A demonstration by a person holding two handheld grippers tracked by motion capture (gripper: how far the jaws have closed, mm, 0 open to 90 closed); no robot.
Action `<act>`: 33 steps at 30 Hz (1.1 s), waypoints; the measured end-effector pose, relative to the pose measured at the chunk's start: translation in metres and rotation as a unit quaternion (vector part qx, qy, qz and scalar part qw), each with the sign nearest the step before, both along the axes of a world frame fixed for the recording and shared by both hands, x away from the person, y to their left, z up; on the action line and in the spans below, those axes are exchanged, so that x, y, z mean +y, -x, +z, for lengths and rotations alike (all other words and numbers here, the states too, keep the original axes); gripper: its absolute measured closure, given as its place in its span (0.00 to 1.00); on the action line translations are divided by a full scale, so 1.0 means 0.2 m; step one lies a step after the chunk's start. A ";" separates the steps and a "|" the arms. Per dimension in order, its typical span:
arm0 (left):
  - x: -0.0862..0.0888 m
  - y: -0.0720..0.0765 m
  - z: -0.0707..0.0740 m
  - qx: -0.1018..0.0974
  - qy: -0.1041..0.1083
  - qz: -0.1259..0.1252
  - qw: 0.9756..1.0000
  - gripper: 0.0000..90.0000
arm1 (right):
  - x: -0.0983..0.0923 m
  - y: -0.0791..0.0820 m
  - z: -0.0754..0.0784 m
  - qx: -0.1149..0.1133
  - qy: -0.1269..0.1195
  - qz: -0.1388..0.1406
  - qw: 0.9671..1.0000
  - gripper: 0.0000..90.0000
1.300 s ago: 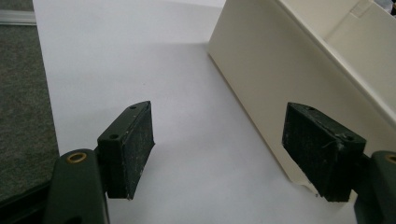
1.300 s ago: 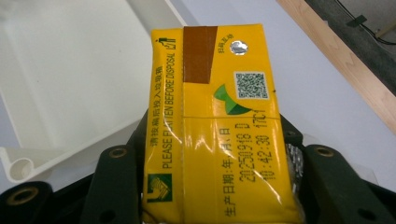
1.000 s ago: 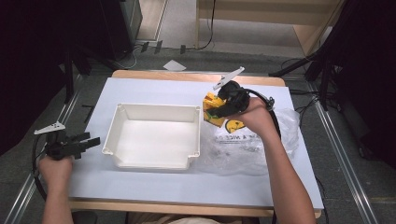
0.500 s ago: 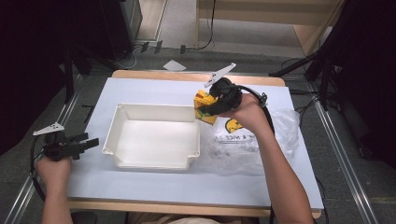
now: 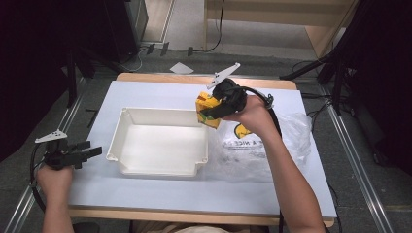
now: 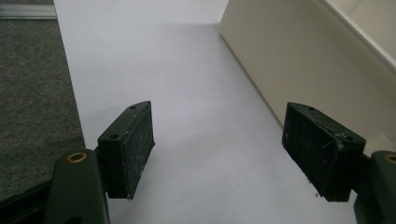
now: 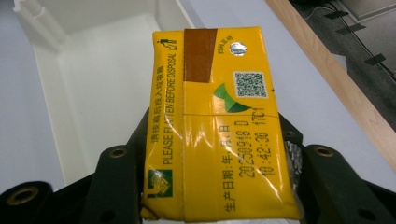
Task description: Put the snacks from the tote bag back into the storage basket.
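Right hand-held gripper [image 7: 219, 186] clamps yellow drink carton [image 7: 217, 126]; brown stripe, QR code.

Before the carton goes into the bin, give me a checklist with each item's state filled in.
1. Right tongs shut on the yellow drink carton: ok.
2. Carton over the white bin: not ok, it sits at the bin's far right corner.
3. Bin interior free of other items: ok.
4. Left tongs open and holding nothing, outside the bin's left wall: ok.
5. Clear plastic bag away from the bin opening: ok, it lies beside the bin.
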State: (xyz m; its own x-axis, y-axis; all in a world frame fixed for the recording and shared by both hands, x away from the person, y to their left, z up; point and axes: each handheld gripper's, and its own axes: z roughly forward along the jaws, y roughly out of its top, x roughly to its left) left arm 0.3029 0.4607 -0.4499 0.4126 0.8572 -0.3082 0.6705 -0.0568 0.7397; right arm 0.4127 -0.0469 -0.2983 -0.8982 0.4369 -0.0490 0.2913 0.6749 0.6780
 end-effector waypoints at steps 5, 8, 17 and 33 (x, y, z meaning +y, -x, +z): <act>0.00 0.01 0.01 -0.004 -0.001 0.000 1.000 0.29 | 0.02 0.00 0.00 -0.001 0.001 0.007 1.000 0.57; 0.00 0.01 0.01 -0.005 -0.001 0.001 1.000 0.29 | 0.04 0.00 0.00 -0.001 -0.001 0.005 1.000 0.57; 0.00 0.01 0.01 -0.005 0.000 -0.001 1.000 0.29 | 0.10 -0.01 0.00 0.006 -0.011 0.013 1.000 0.57; 0.00 0.01 0.01 -0.005 0.000 -0.003 1.000 0.29 | 0.25 -0.01 -0.09 0.008 -0.009 0.039 0.999 0.58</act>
State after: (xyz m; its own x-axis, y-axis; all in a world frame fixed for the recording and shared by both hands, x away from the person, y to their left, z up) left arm 0.3011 0.4600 -0.4481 0.4205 0.8549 -0.3039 0.6633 -0.0611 0.7459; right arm 0.4144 0.0034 -0.3158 -0.9298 0.3670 -0.0279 0.2491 0.6834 0.6863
